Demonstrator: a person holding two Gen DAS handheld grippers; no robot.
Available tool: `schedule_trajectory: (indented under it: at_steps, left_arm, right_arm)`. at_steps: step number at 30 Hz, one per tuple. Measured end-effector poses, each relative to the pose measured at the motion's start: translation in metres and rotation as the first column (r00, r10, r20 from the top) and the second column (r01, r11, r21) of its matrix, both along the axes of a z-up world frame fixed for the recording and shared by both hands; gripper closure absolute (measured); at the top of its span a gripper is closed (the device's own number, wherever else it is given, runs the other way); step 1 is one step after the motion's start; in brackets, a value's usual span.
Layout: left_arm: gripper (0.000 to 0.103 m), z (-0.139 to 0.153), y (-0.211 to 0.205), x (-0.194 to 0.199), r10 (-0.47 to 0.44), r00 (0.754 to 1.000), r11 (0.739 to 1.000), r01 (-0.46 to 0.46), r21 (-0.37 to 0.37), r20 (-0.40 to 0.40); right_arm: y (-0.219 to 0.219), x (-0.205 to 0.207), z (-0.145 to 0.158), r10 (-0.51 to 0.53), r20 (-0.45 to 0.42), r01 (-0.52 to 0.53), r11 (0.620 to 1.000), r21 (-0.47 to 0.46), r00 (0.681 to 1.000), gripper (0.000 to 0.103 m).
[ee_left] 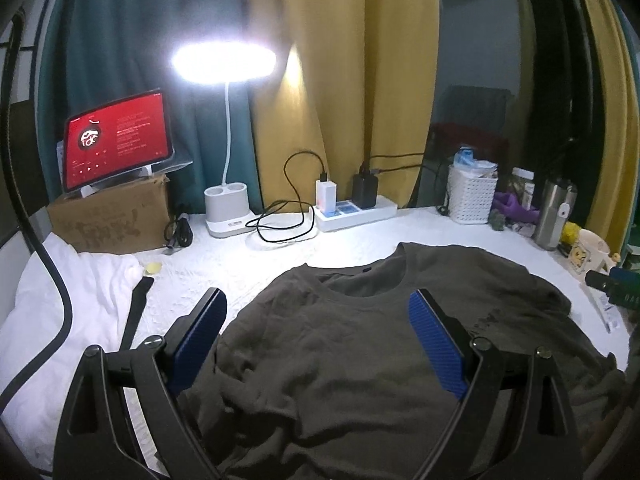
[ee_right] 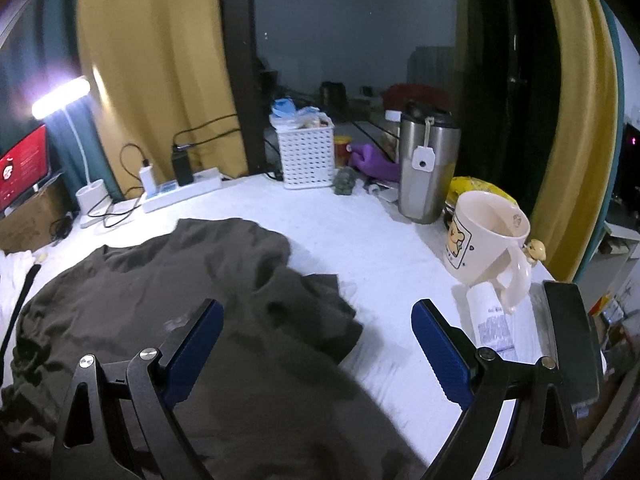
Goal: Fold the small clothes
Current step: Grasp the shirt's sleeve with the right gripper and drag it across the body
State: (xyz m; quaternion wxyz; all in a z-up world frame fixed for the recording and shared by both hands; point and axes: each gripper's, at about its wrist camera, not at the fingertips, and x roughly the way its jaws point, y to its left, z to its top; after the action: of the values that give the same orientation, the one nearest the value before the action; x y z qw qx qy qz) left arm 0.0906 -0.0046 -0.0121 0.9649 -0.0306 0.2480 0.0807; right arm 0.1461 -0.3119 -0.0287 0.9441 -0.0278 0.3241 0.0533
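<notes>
A dark grey-brown T-shirt (ee_left: 340, 344) lies spread and rumpled on the white tabletop (ee_left: 340, 240), its round neckline facing the far edge where the curtains hang. In the left wrist view the left gripper (ee_left: 318, 308) hovers over the shirt's chest, its blue-padded fingers (ee_left: 434, 340) spread wide, one above the shirt's left edge and the other just below the collar; nothing is between them. In the right wrist view the right gripper (ee_right: 316, 320) is likewise wide open and empty, one finger over the shirt (ee_right: 180, 320), the other over bare white cloth beside a crumpled sleeve (ee_right: 320, 304).

Along the back of the tabletop stand a lit desk lamp (ee_left: 224, 60) with a white base, a white power strip (ee_left: 356, 210) carrying a white charger and a black one with looping black cables, and a white perforated basket (ee_left: 472, 194). To the left, a tablet (ee_left: 118, 140) showing a red screen leans on a cardboard box (ee_left: 112, 216), and a white cloth (ee_left: 72, 292) lies bunched near a black strap. To the right sit a steel tumbler (ee_right: 428, 172) with a white tag, a cream mug (ee_right: 486, 236) with a cartoon print, and some printed paper (ee_right: 494, 324) just beside the mug, all well apart from the shirt
</notes>
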Motion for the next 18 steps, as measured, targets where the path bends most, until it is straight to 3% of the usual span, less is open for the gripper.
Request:
schedule_trajectory:
  at_steps: [7,14,18]
  left_arm:
    - [0.011,-0.004,-0.008,0.025,0.033,0.999,0.999,-0.031,0.030,-0.043]
    - [0.011,-0.011,-0.013,0.046,0.059,0.994,0.997,-0.054,0.047,-0.093]
    - [0.011,-0.017,-0.015,0.056,0.067,0.990,0.997,-0.061,0.051,-0.125]
  right_arm:
    - [-0.015,0.052,-0.012,0.019,-0.058,-0.020,1.000,-0.005,0.998,0.019]
    - [-0.023,0.101,-0.033,0.084,-0.140,-0.085,0.996,0.000,0.987,0.022]
    - [-0.025,0.128,-0.058,0.132,-0.234,-0.127,0.991,0.036,0.963,0.040]
